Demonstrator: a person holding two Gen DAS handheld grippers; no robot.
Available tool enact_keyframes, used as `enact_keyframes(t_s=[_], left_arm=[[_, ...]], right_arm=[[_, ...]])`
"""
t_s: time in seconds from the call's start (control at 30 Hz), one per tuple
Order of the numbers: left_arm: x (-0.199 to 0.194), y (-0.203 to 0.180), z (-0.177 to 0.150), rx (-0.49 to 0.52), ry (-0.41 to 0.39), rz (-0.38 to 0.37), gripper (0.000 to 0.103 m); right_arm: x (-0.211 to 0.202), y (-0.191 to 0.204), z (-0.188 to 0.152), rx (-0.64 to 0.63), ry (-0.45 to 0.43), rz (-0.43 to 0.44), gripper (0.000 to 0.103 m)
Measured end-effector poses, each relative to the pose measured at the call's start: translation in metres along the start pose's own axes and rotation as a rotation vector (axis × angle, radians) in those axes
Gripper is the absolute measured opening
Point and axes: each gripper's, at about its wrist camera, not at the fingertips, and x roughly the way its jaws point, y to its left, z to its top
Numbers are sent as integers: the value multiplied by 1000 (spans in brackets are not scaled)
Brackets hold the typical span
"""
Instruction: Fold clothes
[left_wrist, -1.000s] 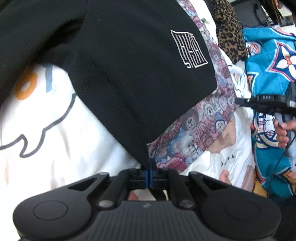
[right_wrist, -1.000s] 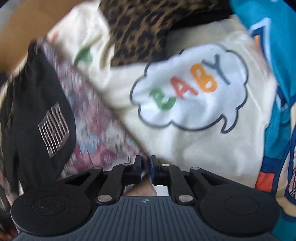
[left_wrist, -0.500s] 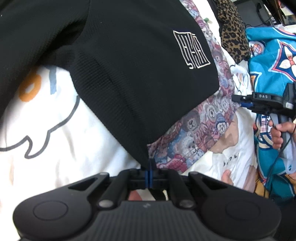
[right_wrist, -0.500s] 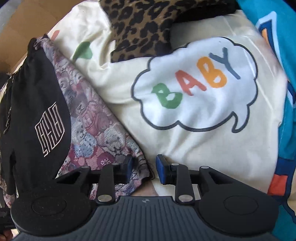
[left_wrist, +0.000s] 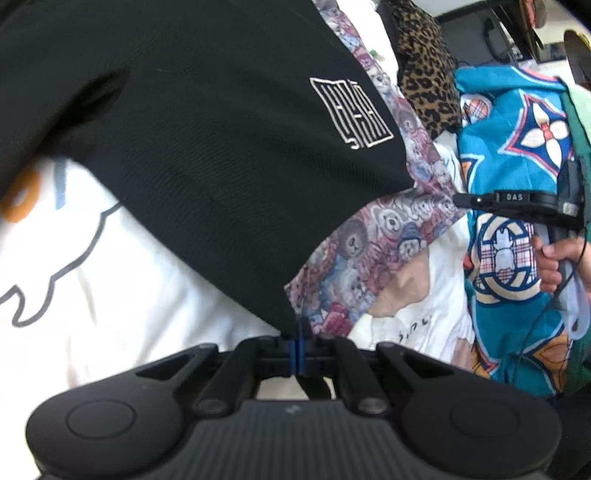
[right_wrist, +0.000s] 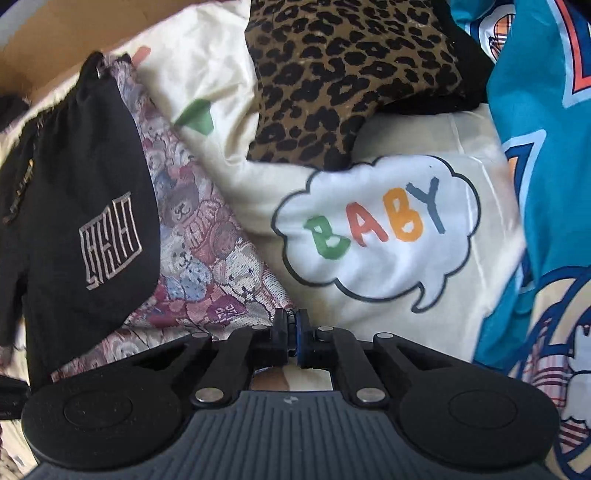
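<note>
A black garment (left_wrist: 221, 147) with a white square logo lies over a bear-print garment (left_wrist: 369, 258). My left gripper (left_wrist: 297, 350) is shut on the near corner where the black cloth and the bear print meet. In the right wrist view the black garment (right_wrist: 74, 184) sits at the left on the bear-print garment (right_wrist: 207, 251). My right gripper (right_wrist: 291, 328) is shut on that print's near corner. From the left wrist view, the right gripper (left_wrist: 460, 199) shows side-on at the right, held by a person's hand (left_wrist: 554, 262).
A cream cloth with a "BABY" cloud print (right_wrist: 369, 229) spreads under everything. A leopard-print piece (right_wrist: 351, 74) lies at the back, and a teal patterned cloth (right_wrist: 546, 147) fills the right side. A brown surface (right_wrist: 55, 37) shows at the far left.
My right gripper went from shut to open half a second ago, and has now shut on the bear-print corner. The left gripper kept its hold and barely moved.
</note>
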Motion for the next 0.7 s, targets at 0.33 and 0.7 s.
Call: enact_keyframes(t_s=[0.33, 0.7], left_arm=[[-10, 13, -1, -28, -5, 58, 18], [-112, 67, -19, -143, -208, 93, 35]], right_arm=[[24, 11, -2, 31, 1, -97, 20], [-32, 45, 7, 99, -174, 46, 30]])
